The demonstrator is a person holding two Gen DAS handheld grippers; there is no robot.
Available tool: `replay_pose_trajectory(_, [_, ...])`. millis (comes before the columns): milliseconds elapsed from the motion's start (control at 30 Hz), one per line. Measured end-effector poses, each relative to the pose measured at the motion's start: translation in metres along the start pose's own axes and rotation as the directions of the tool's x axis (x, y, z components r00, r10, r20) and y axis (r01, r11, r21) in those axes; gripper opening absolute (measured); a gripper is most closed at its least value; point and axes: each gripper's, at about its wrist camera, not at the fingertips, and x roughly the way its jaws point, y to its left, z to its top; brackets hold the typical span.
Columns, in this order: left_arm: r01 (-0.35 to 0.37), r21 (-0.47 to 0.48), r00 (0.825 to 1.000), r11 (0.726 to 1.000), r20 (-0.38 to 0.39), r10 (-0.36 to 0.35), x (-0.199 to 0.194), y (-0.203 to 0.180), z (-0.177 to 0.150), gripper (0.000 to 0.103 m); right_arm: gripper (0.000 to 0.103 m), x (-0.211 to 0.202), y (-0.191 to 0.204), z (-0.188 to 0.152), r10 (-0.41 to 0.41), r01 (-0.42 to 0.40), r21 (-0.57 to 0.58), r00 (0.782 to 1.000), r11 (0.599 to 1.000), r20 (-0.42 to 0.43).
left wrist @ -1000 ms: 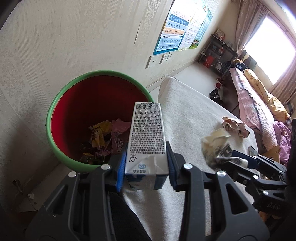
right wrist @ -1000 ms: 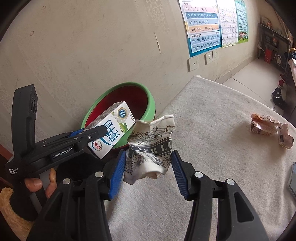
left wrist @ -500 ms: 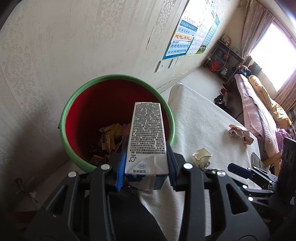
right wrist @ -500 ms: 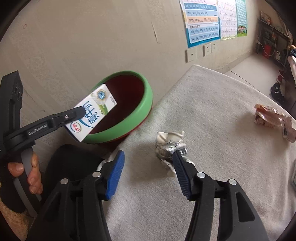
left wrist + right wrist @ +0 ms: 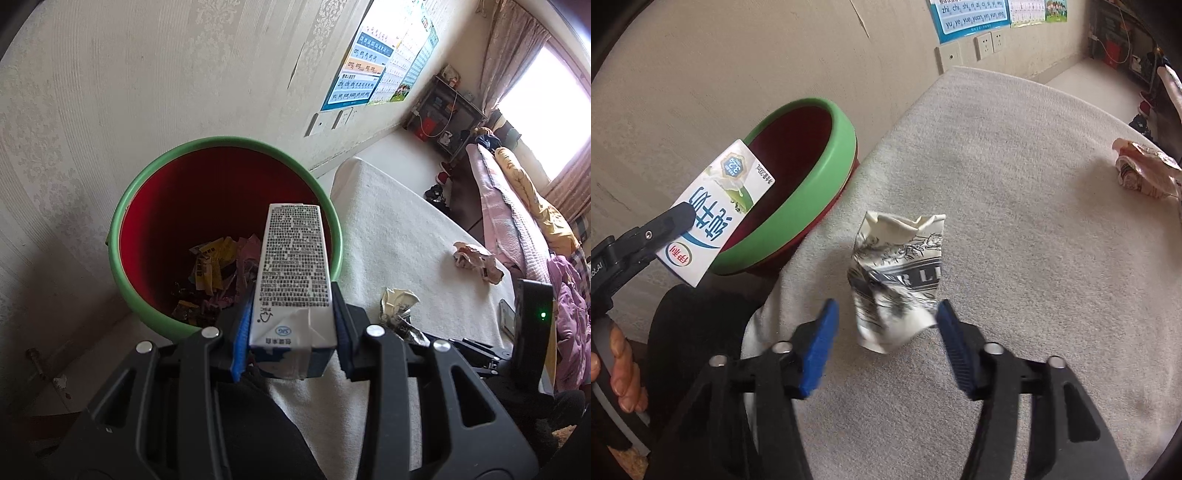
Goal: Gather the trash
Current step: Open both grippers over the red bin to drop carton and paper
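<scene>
Milk carton (image 5: 293, 273) filled the centre of the left wrist frame, clamped at its folded end between the blue pads of the left gripper (image 5: 291, 328), whose jaws were closed tight against its two sides. The carton's far end reached over the near rim of the green-rimmed red bin (image 5: 225, 236), which sat at centre left against the wallpapered wall (image 5: 147, 85). Wrappers (image 5: 218, 266) lay heaped at the bottom of the bin.

In the right wrist frame the same carton showed at left, its blue and white printed face turned to the camera and a black finger (image 5: 670, 221) of the left gripper pressed across it. The bin appeared just behind it at upper left.

Between the blue pads of the right gripper (image 5: 884, 341) at lower centre stood a crumpled paper cup (image 5: 897, 277) with black print, resting on the white cloth-covered table (image 5: 1015, 184). The jaws were spread wide; the right pad sat at the cup's lower edge and the left pad stood clear of it. The cup looked blurred at its lower half.

At the right edge of that frame a crumpled pinkish wrapper (image 5: 1145, 173) lay on the cloth, well apart from the cup. A blue poster (image 5: 967, 14) and wall sockets (image 5: 990, 44) showed along the top.
</scene>
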Motion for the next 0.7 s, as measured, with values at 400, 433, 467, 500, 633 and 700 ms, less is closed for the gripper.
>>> replay_pose_trajectory(400, [-0.043, -0.052, 0.997, 0.998, 0.060, 0.046, -0.006, 0.019, 0.018, 0.036, 0.043, -0.054, 0.038, 0.030, 0.078, -0.064, -0.088, 0.982, 0.994, 0.171])
replay_pose_trajectory(433, [-0.052, -0.061, 0.996, 0.997, 0.064, 0.056, -0.006, 0.022, 0.021, 0.036, 0.043, -0.055, 0.045, 0.036, 0.089, -0.072, -0.102, 0.980, 0.992, 0.177])
replay_pose_trajectory(467, [-0.061, -0.074, 0.996, 0.995, 0.067, 0.066, -0.005, 0.026, 0.025, 0.036, 0.043, -0.056, 0.053, 0.042, 0.101, -0.081, -0.115, 0.978, 0.990, 0.183])
replay_pose_trajectory(500, [-0.071, -0.092, 0.995, 0.993, 0.068, 0.078, -0.005, 0.030, 0.028, 0.036, 0.044, -0.055, 0.060, 0.048, 0.118, -0.094, -0.130, 0.975, 0.987, 0.191])
replay_pose_trajectory(633, [-0.088, -0.167, 0.990, 0.982, 0.098, 0.105, -0.011, 0.042, 0.035, 0.053, 0.057, -0.060, 0.086, 0.063, 0.169, -0.126, -0.199, 0.962, 0.972, 0.216])
replay_pose_trajectory(700, [-0.088, -0.164, 0.989, 0.982, 0.099, 0.106, -0.014, 0.041, 0.033, 0.054, 0.059, -0.063, 0.087, 0.062, 0.183, -0.139, -0.204, 0.959, 0.969, 0.216])
